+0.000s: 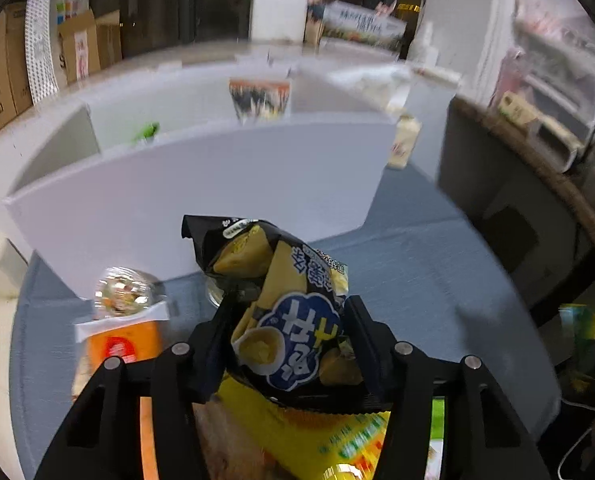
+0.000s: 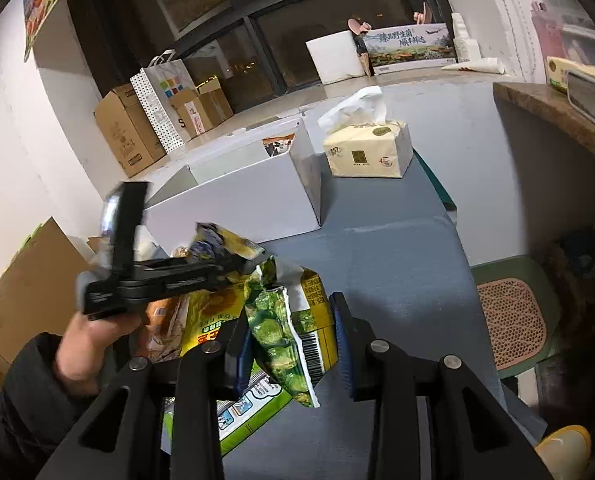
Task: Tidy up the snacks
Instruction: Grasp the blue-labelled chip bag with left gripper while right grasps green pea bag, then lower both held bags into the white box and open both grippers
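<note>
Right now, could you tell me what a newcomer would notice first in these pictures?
The left hand-held gripper is shut on a black-and-yellow snack bag, lifted in front of the white storage box. The right hand-held gripper has a green snack bag between its fingers above the snack pile. A tissue pack sits beside the box.

Both the left gripper (image 1: 283, 320) and the right gripper (image 2: 293, 336) are black plastic with round silver screws behind their fingers, the right one has blue pads (image 2: 343, 344), and the person's bare left hand (image 2: 93, 340) wears a dark sleeve.
</note>
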